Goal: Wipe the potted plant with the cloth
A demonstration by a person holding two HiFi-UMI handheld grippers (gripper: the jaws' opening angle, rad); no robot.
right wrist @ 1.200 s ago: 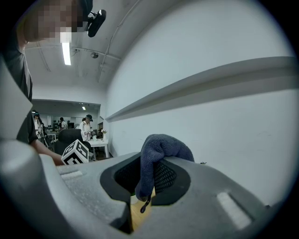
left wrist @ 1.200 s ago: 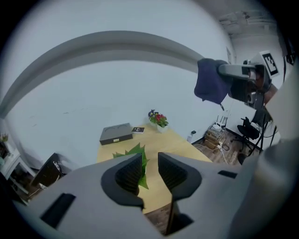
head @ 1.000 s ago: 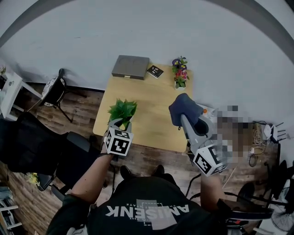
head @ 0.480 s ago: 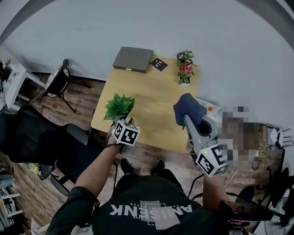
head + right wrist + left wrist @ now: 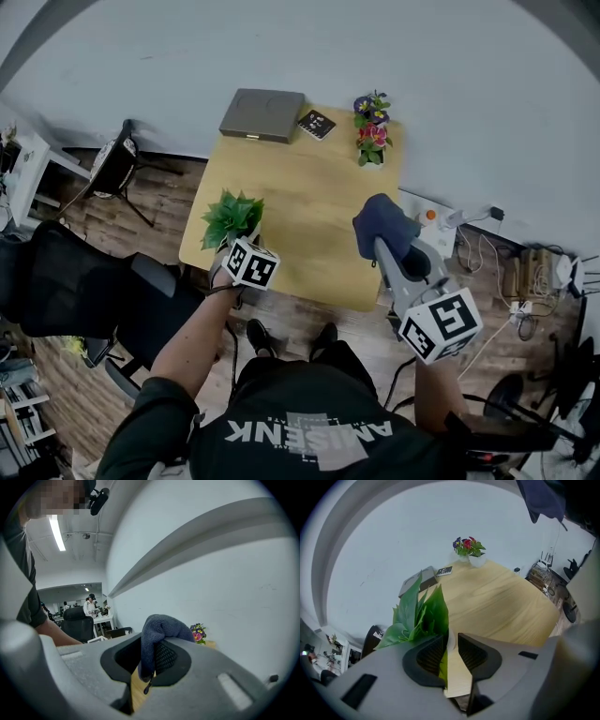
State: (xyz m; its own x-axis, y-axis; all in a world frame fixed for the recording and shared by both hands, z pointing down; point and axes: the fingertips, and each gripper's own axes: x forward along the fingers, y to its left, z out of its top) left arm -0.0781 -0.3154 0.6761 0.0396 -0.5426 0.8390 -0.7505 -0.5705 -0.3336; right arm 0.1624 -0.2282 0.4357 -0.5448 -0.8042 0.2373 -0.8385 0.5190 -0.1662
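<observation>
Potted plant (image 5: 232,217) was gripped by the left gripper (image 5: 451,648), whose jaws were clenched on the pale pot wall with a leaf caught between them. The foliage stood just ahead of those jaws, at the left front corner of the wooden table (image 5: 309,216). Whether the pot rested on the table or was held above it could not be told.

Over the past second the plant appeared to have been carried a little outward, away from the right gripper. The left gripper's marker cube (image 5: 251,264) had been drawn up closer under the leaves. Some of that shift may have been due to the head camera's own movement.

The dark blue cloth (image 5: 384,223) was kept pinched in the right gripper (image 5: 149,654), bunched over the jaw tips and raised ahead of them, and its place was hardly altered. Cloth and leaves were well apart, and no contact was made.

Wiping was therefore judged not yet begun. Both things were secured, but the gap between them had not been closed. The cloth would have to be brought across towards the left gripper's jaws before any leaf could be wiped.
</observation>
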